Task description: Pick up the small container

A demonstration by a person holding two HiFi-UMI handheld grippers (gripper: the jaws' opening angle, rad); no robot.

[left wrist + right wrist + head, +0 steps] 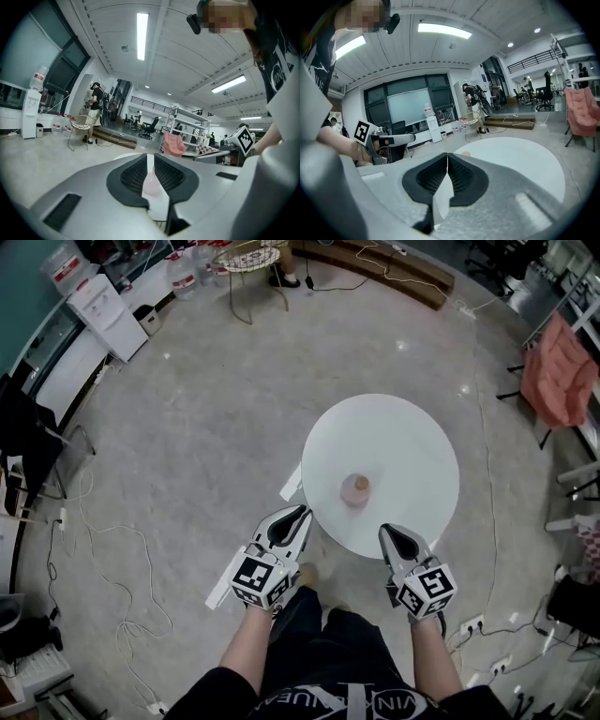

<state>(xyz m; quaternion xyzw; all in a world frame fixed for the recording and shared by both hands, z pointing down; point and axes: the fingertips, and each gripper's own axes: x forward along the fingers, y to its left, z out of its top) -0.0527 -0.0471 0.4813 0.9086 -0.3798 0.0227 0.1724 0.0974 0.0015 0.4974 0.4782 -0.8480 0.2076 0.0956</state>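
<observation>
Currently both claws are clenched and empty. The left claw (302, 513) and right claw (387, 532) are held at the near edge of the worktop (403, 437), jaws pressed together, nothing gripped. The container (355, 490) is stood near the middle of the worktop, well apart from both claws and roughly between their lines of approach. In the left gripper view it is lined up just beyond the jaw tips, blurred.

Risks, as judged from here:
- If a claw is advanced without being released first, the container gets rammed by the closed tips and shoved or tipped over on the smooth top.
- A small round body is likely to be squeezed out sideways if the pads are closed off-centre or too high.
- The worktop rim could be clipped if the approach is kept low, since both claws are held close to its edge.
- If both claws are sent in together, they could be knocked into each other over the target. One claw is judged enough.

Orientation: the container appears to be stood upright, long axis vertical, top towards the head camera. The outline looks round from above, so no preferred side is seen. Finer detail cannot be made out.
</observation>
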